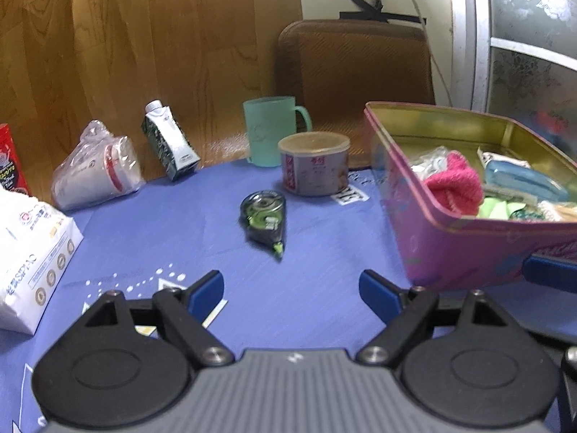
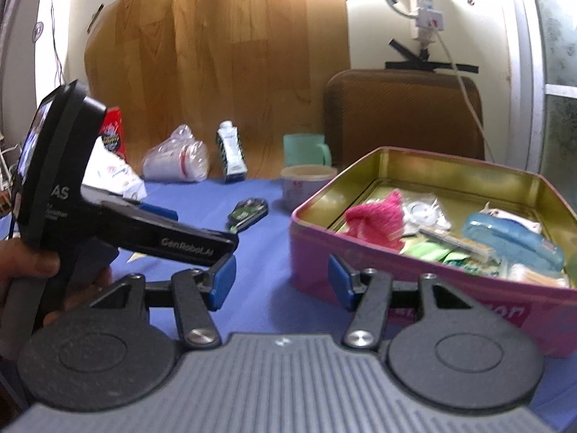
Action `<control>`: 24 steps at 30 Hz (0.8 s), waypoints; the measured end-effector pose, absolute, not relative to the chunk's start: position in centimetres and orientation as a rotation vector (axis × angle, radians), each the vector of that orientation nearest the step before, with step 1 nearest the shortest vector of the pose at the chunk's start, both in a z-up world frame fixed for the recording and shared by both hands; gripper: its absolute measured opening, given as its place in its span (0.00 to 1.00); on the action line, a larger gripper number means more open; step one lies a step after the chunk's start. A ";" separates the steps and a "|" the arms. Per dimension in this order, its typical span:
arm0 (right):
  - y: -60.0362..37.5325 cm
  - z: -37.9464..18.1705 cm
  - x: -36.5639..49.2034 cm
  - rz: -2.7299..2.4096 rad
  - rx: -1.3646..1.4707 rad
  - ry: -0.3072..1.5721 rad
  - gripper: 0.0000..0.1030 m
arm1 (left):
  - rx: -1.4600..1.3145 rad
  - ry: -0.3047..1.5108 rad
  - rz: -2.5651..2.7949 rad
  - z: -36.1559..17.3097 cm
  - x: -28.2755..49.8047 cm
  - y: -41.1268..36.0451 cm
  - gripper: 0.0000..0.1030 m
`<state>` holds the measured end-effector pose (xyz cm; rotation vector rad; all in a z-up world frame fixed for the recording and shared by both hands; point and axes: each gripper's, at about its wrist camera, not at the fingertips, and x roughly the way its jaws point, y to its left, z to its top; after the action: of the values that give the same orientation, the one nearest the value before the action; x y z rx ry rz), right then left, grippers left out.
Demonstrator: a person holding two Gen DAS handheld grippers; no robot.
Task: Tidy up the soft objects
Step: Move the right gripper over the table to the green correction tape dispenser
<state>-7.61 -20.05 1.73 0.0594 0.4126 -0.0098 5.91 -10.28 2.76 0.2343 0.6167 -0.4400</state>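
Left wrist view: your desk (image 1: 306,288) is covered in a blue cloth, backed by a wood-grain panel (image 1: 144,54) and a brown cushion (image 1: 357,72) leaning on the wall. Along the back sit bagged paper cups (image 1: 97,169), a tilted carton (image 1: 171,140), a green mug (image 1: 270,133) and a round tub (image 1: 314,164) just in front of the mug. A correction tape dispenser (image 1: 266,218) lies mid-desk, apart from the tub. A white packet (image 1: 29,252) sits at the left edge. Your left gripper (image 1: 291,288) has its fingers spread wide with nothing between them, low over the cloth. The pink tin (image 1: 450,245) stands to the right, lid off; a pink soft cloth (image 1: 456,186) lies bunched inside near its front left corner.

Right wrist view: same blue desk (image 2: 259,288), with a power strip (image 2: 427,11) and taped cable on the cream wall. Your right gripper (image 2: 281,281) has its fingers apart, holding nothing, just before the tin's (image 2: 360,187) near wall. The pink cloth (image 2: 377,222) sits crumpled in the tin beside a blue stapler (image 2: 512,241) and small packets. Your left gripper (image 2: 162,231) shows side-on at left.
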 end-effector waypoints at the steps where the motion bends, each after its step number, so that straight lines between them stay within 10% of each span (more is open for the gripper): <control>1: -19.9 1.5 -7.5 -0.002 0.063 0.427 0.57 | 0.236 0.622 -0.436 2.5 6.0 -10.2 0.83; 24: -19.7 -1.2 -5.7 0.020 0.122 0.577 0.58 | 0.281 0.619 -0.379 -0.1 6.9 -9.6 0.96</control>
<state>-5.70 -19.70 -1.24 0.1225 0.5771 0.0197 6.88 -9.57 -0.12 0.2807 0.6193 -0.3794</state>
